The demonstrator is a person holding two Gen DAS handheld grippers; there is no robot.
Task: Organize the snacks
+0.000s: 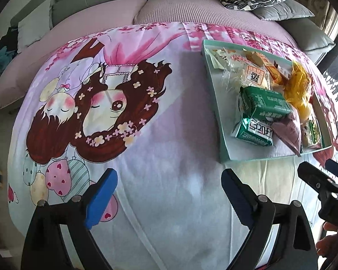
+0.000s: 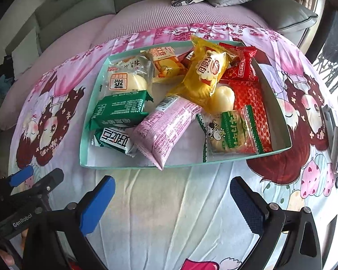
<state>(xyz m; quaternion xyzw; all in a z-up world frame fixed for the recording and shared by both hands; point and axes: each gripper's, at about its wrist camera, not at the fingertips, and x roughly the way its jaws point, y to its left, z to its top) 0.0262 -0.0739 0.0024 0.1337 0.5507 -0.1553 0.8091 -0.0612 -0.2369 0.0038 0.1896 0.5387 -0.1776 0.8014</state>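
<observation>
Right wrist view is showing the snacks (image 2: 169, 103) all lying heaped inside the teal tray (image 2: 85, 155) near the cloth's far edge, while left gripper (image 1: 169, 193) and right gripper (image 2: 172, 202) are hovering agape, empty, suggesting sorting is nearly finished.

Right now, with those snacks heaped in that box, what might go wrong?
The pink packet pokes over the teal box front rim, so a nudge could tip it out. The yellow packet rides atop others and may slide when neighbours get pulled. Both open tongs, the right especially, might pinch the soft cartoon cloth.
</observation>
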